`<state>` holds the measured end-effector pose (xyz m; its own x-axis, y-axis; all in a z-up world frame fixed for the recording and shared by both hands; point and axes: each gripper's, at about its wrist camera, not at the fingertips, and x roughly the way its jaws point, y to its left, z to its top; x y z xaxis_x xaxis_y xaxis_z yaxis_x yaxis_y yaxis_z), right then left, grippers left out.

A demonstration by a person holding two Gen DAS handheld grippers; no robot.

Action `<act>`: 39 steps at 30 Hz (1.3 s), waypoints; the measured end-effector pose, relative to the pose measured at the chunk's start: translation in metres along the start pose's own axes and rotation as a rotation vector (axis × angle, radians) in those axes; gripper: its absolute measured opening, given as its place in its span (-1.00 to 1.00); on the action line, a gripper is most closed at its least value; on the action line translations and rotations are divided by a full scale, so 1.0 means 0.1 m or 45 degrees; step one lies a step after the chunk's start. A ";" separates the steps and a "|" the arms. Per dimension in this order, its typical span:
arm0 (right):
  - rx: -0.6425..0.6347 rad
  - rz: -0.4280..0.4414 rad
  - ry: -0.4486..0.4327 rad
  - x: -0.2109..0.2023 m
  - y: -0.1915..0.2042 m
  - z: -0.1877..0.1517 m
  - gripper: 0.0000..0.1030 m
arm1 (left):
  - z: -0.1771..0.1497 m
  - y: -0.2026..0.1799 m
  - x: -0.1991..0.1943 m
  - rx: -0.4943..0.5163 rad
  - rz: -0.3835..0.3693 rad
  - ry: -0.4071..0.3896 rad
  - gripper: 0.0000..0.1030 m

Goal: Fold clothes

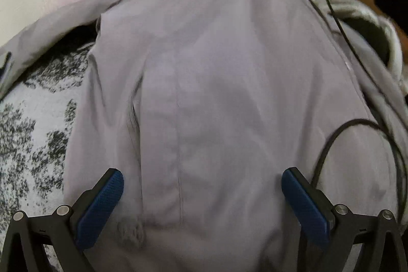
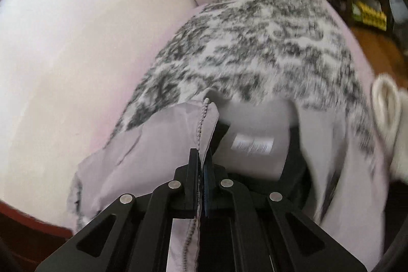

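Slippage is threatening most at the right tongs (image 2: 202, 179), which are pinching together on a thin edge of the grey jacket (image 1: 216, 93) right along its zipper teeth (image 2: 202, 119); that grip is sitting on a narrow strip of slick-looking fabric, and a hard tug or the weight of the hanging panel could, I judge, be pulling it free. The jacket is lying spread across the bed's black-and-white patterned blanket (image 2: 267, 42), its broad grey panel filling the left wrist view, while the gripped front edge is standing lifted, so the lining and a white care label (image 2: 252, 144) are showing beneath it. The left tongs (image 1: 202, 198) are standing wide apart above the near end of the panel, gripping nothing, so nothing is pinning the cloth down; if the right side is drawn across, the whole garment may be sliding over the blanket rather than creasing where wanted. A black cable (image 1: 339, 144) is looping over the jacket at the right of the left wrist view, and it could be snagging in a fold or dragging the fabric askew. The fleecy white hood trim (image 2: 387, 103) is bulking at the far side, likely making any fold lumpy. Motion blur is softening both views, so finer wrinkles are hard to judge.
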<state>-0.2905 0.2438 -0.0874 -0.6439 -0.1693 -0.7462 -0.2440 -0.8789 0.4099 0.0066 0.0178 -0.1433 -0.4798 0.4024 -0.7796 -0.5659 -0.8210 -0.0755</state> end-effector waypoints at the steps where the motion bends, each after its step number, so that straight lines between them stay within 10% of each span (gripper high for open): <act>1: 0.019 -0.021 0.052 0.06 -0.05 0.00 -0.95 | 0.00 -0.04 0.01 0.016 0.017 0.007 0.98; 6: 0.140 -0.165 0.277 0.76 -0.40 -0.03 -0.36 | -0.01 -0.05 0.03 0.027 0.037 0.033 0.98; 13: 0.128 -0.130 -0.051 -0.06 -0.42 0.07 -0.22 | 0.02 -0.05 -0.18 -0.014 -0.043 -0.011 0.98; 17: -0.013 0.270 -0.011 -0.02 0.11 -0.04 -0.06 | 0.00 -0.12 -0.01 0.035 0.026 0.034 0.98; 21: 0.066 -0.090 0.228 1.02 -0.01 -0.29 -0.22 | -0.01 -0.12 -0.02 0.047 0.051 0.048 0.98; 22: 0.094 -0.101 0.228 1.00 -0.07 -0.32 -0.63 | 0.00 -0.12 -0.03 0.045 0.055 0.053 0.98; 26: 0.168 0.066 0.202 0.44 -0.17 -0.41 -0.52 | 0.05 -0.14 -0.23 0.051 0.024 0.005 0.98; 29: -0.020 0.018 -0.108 -0.82 -0.17 -0.59 -0.04 | 0.16 -0.26 -0.53 0.043 -0.082 -0.088 0.98; 31: -0.075 -0.099 -0.301 -1.40 -0.29 -0.78 0.83 | 0.22 -0.40 -0.68 0.045 -0.131 -0.153 0.98; 32: -0.099 -0.174 -0.342 -1.63 -0.40 -0.87 0.87 | 0.24 -0.47 -0.71 0.046 -0.139 -0.172 0.98; 35: -0.063 -0.223 -0.170 -1.52 -0.71 -0.98 0.77 | 0.28 -0.71 -0.82 0.063 -0.144 -0.203 0.96; 39: -0.100 -0.308 -0.016 -1.06 -0.80 -1.09 0.13 | 0.23 -1.03 -1.12 0.223 -0.100 -0.359 0.97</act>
<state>-0.1237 0.2835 -0.0977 -0.5826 0.0550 -0.8109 -0.3350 -0.9253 0.1779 0.1034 0.0667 -0.0341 -0.5827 0.5781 -0.5711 -0.7036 -0.7106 -0.0013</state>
